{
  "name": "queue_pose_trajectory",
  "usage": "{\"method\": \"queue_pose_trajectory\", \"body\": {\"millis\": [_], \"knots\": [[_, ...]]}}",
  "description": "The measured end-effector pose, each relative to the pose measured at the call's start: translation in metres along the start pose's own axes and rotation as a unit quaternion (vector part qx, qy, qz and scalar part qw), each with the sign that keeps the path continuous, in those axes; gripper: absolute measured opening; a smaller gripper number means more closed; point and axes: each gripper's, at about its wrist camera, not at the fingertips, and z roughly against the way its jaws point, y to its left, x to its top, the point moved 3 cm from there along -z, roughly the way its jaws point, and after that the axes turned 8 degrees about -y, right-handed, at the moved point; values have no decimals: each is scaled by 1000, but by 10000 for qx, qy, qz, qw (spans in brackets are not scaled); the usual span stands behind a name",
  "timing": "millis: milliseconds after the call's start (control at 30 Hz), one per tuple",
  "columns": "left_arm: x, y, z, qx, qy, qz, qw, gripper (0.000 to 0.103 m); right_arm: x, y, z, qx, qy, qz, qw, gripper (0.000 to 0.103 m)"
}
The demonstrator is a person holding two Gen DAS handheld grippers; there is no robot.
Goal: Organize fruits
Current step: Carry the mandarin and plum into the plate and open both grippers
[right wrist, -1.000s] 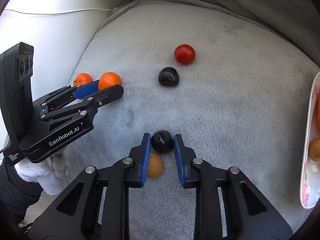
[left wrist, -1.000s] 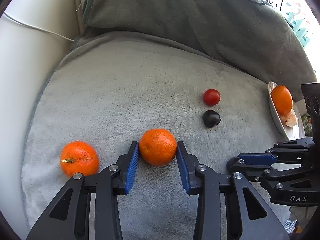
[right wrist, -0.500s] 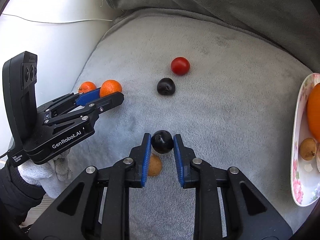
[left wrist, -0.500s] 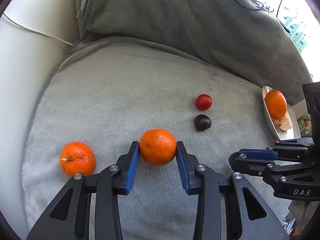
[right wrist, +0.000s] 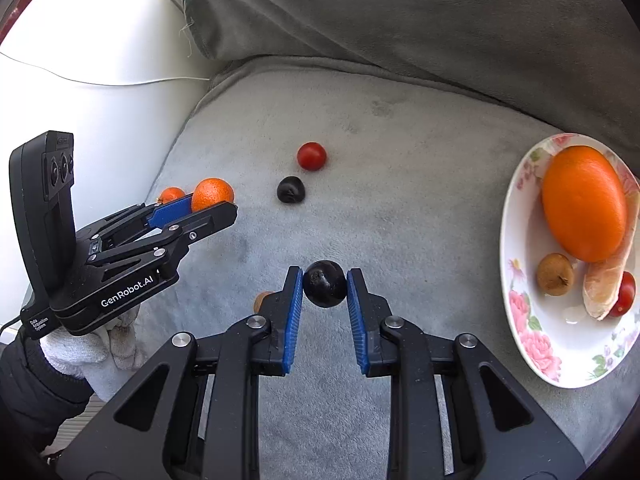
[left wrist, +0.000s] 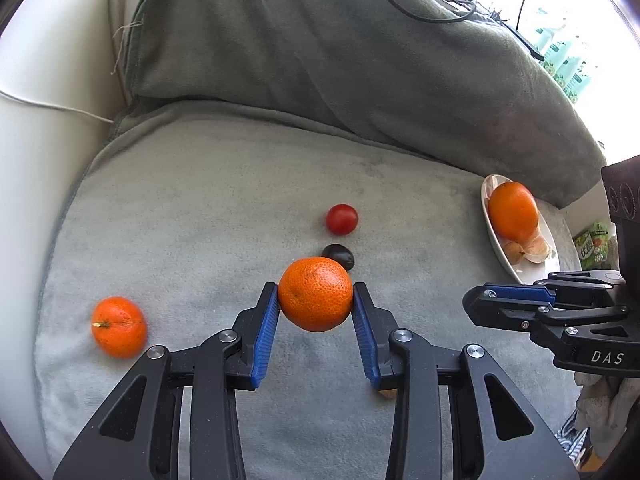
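Observation:
My left gripper is shut on a tangerine and holds it above the grey blanket; it also shows in the right wrist view. My right gripper is shut on a dark plum, lifted off the blanket. A second tangerine lies at the left. A red cherry tomato and another dark plum lie mid-blanket. A floral plate at the right holds a large orange, a brown longan and other pieces.
A small brown fruit lies on the blanket, partly hidden behind my right gripper's left finger. A grey cushion rises behind the blanket. A white sofa arm with a thin cable borders the left side.
Both grippers have risen with their fruit and moved toward the plate, which now shows more fully in the right wrist view. The left tangerine now hides part of the loose dark plum.

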Motion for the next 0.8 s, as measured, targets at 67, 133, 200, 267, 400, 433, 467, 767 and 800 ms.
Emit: {"method": "queue_pose_trajectory", "body": {"millis": [67, 133, 200, 267, 400, 433, 467, 767, 800], "knots": [[2, -8, 1, -61, -6, -45, 10000, 35, -1, -8, 9, -45, -53, -55, 10000, 24], [4, -16, 1, -125, -9, -99, 9999, 35, -3, -16, 18, -103, -113, -111, 9998, 24], [6, -25, 0, -190, -12, -162, 9997, 35, -6, -25, 27, -170, -176, -182, 9995, 24], [9, -34, -1, -264, -11, -228, 9994, 35, -5, -34, 35, -227, -234, -266, 9991, 24], [16, -54, -5, -414, -1, -357, 9985, 35, -10, -54, 51, -354, -339, -449, 9978, 24], [17, -59, -6, -450, 2, -388, 9982, 35, -12, -59, 55, -393, -362, -488, 9974, 24], [18, -65, -9, -490, 9, -418, 9979, 35, -13, -64, 59, -430, -384, -531, 9969, 24], [21, -114, -21, -810, 65, -687, 9943, 35, -24, -109, 85, -703, -578, -934, 9915, 24], [21, -120, -23, -839, 73, -707, 9939, 35, -25, -113, 88, -735, -599, -963, 9908, 24]]}}
